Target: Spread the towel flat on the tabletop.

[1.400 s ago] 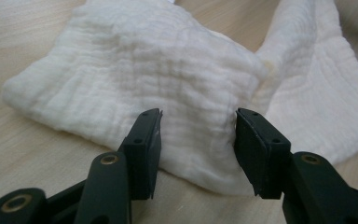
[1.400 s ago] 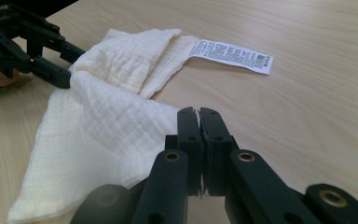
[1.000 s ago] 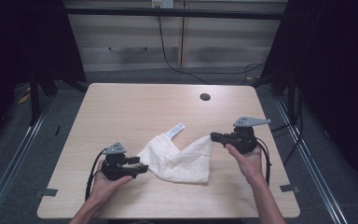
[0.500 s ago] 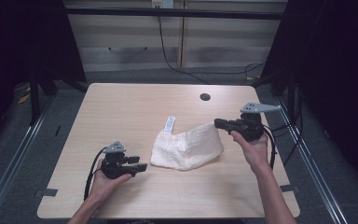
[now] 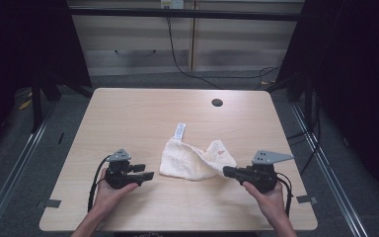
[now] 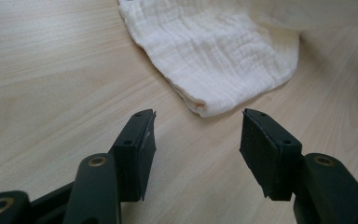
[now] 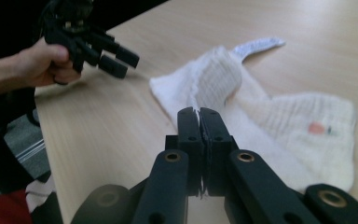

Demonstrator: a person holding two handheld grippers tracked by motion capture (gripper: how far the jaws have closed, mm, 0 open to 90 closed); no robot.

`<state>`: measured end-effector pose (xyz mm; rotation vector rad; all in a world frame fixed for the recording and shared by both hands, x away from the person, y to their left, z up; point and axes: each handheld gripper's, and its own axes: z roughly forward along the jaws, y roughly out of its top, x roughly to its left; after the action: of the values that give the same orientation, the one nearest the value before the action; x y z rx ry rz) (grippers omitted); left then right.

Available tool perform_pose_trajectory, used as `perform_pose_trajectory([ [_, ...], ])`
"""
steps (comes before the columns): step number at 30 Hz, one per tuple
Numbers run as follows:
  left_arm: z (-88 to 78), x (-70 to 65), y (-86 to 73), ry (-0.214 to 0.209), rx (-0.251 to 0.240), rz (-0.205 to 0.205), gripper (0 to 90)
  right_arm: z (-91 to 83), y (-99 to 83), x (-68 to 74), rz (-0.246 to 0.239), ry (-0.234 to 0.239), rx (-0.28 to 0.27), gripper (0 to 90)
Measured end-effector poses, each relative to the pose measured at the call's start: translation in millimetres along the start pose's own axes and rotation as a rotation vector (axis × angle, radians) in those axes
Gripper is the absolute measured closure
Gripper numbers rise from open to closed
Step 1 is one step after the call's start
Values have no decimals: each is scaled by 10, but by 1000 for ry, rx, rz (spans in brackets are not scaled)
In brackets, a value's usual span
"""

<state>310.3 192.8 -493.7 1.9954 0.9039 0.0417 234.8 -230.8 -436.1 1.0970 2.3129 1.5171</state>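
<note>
1. The right gripper (image 7: 199,114) has its jaws shut on a thin fold of the cloth (image 5: 197,160), with a sliver of white showing between the pads. So little fabric is pinched that a sharp pull may tear it free, and the lifted part then drops back in a heap
2. The cloth lies rumpled on the table (image 5: 128,113), nearer the near edge than the far one and about midway between the left and right edges. Nothing pins its left end, so I judge that dragging from the right slides the whole piece toward the right edge instead of spreading it
3. The left gripper (image 6: 198,135) holds nothing. Its jaws stand fairly wide and have just been closing a little, with only bare wood between them and the folded cloth edge just ahead. Closing there catches nothing; going in too low scrapes the pads on the table
4. If the left jaws take only the top layer of that fold, the layers may separate and the cloth twists
5. The label (image 5: 179,131) points toward the far edge and may get folded under
</note>
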Motion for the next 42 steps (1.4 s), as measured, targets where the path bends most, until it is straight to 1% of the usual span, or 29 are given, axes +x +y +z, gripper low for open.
perform_pose_trajectory([
  [1, 1, -3, -1, 1, -1, -7, 448, 3, -60, 0, 6, 0, 14, 886],
  [3, -2, -1, 0, 3, 0, 0, 448, -4, -168, -13, 21, -2, 41, 886],
  [5, -6, 0, 0, 5, -5, 1, 448, -14, -272, -43, 47, 0, 51, 886],
  [7, -13, 7, 2, 5, -8, -3, 448, -4, -363, -54, 54, -13, 87, 886],
  [8, -19, 10, 4, 7, -8, -3, 449, -4, -404, -63, 53, -17, 102, 886],
  [9, -24, 12, 4, 6, -15, -5, 448, -5, -443, -70, 66, -16, 110, 886],
  [11, -44, 14, 7, 7, -20, -6, 449, 3, -512, -81, 76, -19, 127, 886],
  [13, -61, 12, 10, 4, -28, -12, 449, 31, -576, -92, 75, -24, 159, 886],
  [15, -78, 3, 18, -3, -34, -11, 450, 59, -621, -107, 87, -24, 179, 885],
  [17, -87, -11, 28, -12, -40, -2, 462, 83, -635, -117, 84, -33, 197, 885],
  [18, -89, -15, 33, -16, -45, -1, 470, 92, -639, -121, 90, -35, 201, 885],
  [20, -119, -18, 43, -20, -54, -1, 480, 118, -651, -129, 83, -39, 213, 885],
  [22, -160, -11, 43, -23, -67, -4, 516, 147, -667, -127, 77, -47, 232, 885],
  [23, -167, -4, 40, -21, -70, -3, 526, 157, -671, -126, 85, -42, 230, 885],
  [26, -162, 29, 44, -33, -85, -19, 554, 160, -670, -123, 84, -44, 231, 885],
  [28, -114, 59, 59, -47, -77, -33, 555, 161, -672, -125, 83, -45, 231, 885],
  [29, -82, 71, 71, -49, -70, -33, 555, 163, -673, -129, 82, -43, 229, 884],
  [32, 12, 103, 104, -58, -47, -28, 554, 166, -673, -131, 81, -45, 227, 884],
  [33, 35, 112, 110, -53, -36, -13, 549, 167, -673, -130, 81, -46, 227, 884],
  [34, 56, 113, 114, -47, -28, -11, 537, 168, -672, -130, 80, -45, 229, 884],
  [35, 78, 119, 115, -50, -26, 1, 528, 172, -670, -136, 72, -45, 225, 883],
  [37, 130, 125, 108, -44, -10, -2, 547, 177, -667, -140, 78, -48, 223, 884],
  [39, 177, 153, 91, -70, 12, -19, 572, 185, -664, -147, 70, -48, 223, 883],
  [41, 190, 141, 93, -83, 19, -12, 586, 187, -662, -142, 68, -50, 223, 883],
  [42, 196, 134, 97, -98, 18, -8, 595, 186, -662, -138, 69, -53, 224, 882],
])
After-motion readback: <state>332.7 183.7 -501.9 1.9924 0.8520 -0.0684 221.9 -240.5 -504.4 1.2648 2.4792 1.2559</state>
